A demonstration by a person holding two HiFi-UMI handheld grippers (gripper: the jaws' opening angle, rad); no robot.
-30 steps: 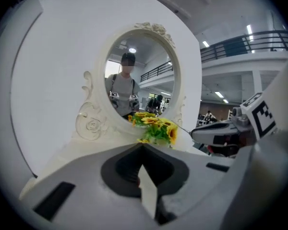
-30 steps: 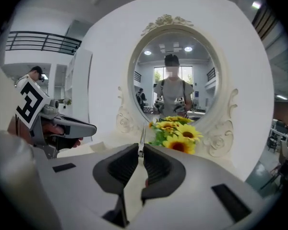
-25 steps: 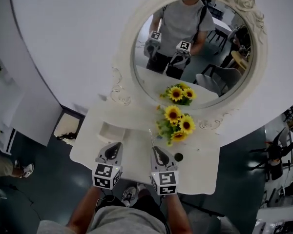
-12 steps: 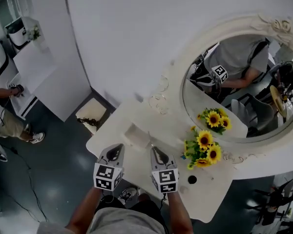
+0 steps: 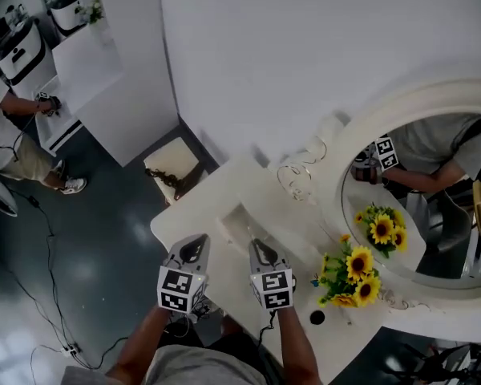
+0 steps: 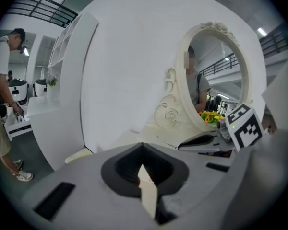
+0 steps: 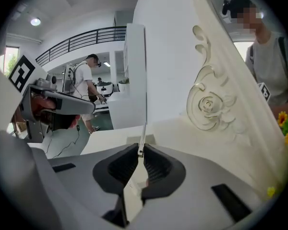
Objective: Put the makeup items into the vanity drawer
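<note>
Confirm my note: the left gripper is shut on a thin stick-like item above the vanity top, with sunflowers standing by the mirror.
Wrong gripper. It is the right gripper that is shut on the thin stick-like item above the vanity top, with sunflowers standing by the mirror. The right gripper view shows the item between its jaws.

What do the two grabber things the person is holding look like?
The left gripper and right gripper are both pale grey and taper to dark ridged pads. Each carries a white cube printed with black square markers. The person wears a grey short-sleeved T-shirt.
</note>
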